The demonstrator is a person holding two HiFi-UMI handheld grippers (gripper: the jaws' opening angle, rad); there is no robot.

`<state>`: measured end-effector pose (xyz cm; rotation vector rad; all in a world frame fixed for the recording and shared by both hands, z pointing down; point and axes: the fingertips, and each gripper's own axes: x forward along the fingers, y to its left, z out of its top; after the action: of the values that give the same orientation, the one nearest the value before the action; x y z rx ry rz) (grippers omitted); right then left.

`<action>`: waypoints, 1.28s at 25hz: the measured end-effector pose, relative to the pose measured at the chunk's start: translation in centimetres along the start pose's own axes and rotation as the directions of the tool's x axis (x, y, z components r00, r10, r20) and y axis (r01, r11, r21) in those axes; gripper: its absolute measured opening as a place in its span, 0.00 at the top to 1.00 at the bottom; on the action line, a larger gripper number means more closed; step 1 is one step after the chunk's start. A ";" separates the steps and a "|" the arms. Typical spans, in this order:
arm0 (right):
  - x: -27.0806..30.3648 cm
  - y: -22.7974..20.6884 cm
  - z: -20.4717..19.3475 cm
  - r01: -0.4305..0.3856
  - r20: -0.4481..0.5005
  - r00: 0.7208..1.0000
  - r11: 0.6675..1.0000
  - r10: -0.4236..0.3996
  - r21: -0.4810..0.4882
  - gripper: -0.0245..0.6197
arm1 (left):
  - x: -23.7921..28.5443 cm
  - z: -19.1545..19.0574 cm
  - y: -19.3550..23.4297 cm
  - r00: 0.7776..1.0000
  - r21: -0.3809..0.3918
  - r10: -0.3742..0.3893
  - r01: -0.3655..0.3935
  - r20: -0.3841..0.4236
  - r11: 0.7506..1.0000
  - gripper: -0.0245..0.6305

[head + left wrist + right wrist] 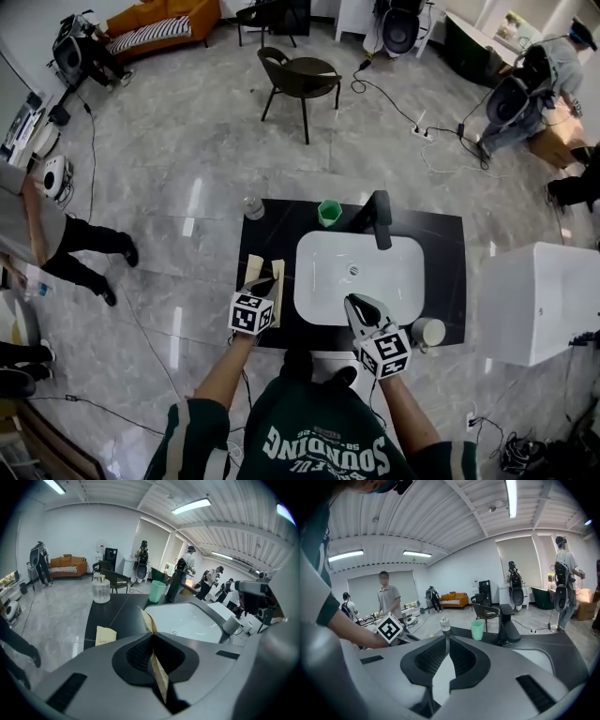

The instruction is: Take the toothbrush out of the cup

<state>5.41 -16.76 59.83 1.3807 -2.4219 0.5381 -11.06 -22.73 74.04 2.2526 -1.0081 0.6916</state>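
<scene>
- Progress is hard to read: we see no toothbrush standing in the green cup at the back of the countertop, nor in the white cup at its front right corner. Both cups are too small for us to see inside.
- Left gripper is clenched on a thin tan strip, which is flat, speckled and paper-like and seen edge-on. We cannot tell whether it is the toothbrush or a wrapper. It hangs over the left of the countertop, beside the sink.
- If the strip is the toothbrush, we judge it is out of the cup and only needs setting down. If not, the task has yet to start.
- Right gripper has its jaws pressed together, with nothing between them, near the sink's front rim.
- Black and glossy, the countertop looks like stone. The sink is a smooth white rounded rectangle, with a black faucet behind it.
- A similar tan packet lies flat on the countertop, and a clear glass jar stands at the back left.
</scene>
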 end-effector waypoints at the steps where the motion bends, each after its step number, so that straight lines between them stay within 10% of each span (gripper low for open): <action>1: 0.1 0.1 0.1 0.005 0.001 1.000 1.000 -0.005 0.002 0.90 | 0.1 -0.3 0.1 1.000 -0.003 -0.003 0.003 -0.012 1.000 0.94; 14: 1.1 1.0 0.2 0.050 0.006 0.999 0.999 -0.050 0.002 0.90 | 1.5 -2.1 0.2 0.998 0.025 -0.044 0.046 -0.051 0.999 0.93; 32: -0.4 -0.3 3.3 0.091 0.088 0.992 0.995 -0.087 -0.045 0.90 | -3.7 8.4 -6.9 0.968 0.157 -0.131 0.099 0.212 0.983 0.95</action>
<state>5.66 -18.16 56.76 1.5121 -2.4091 0.4025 -5.98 -22.76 63.78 2.5382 -0.9450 0.4851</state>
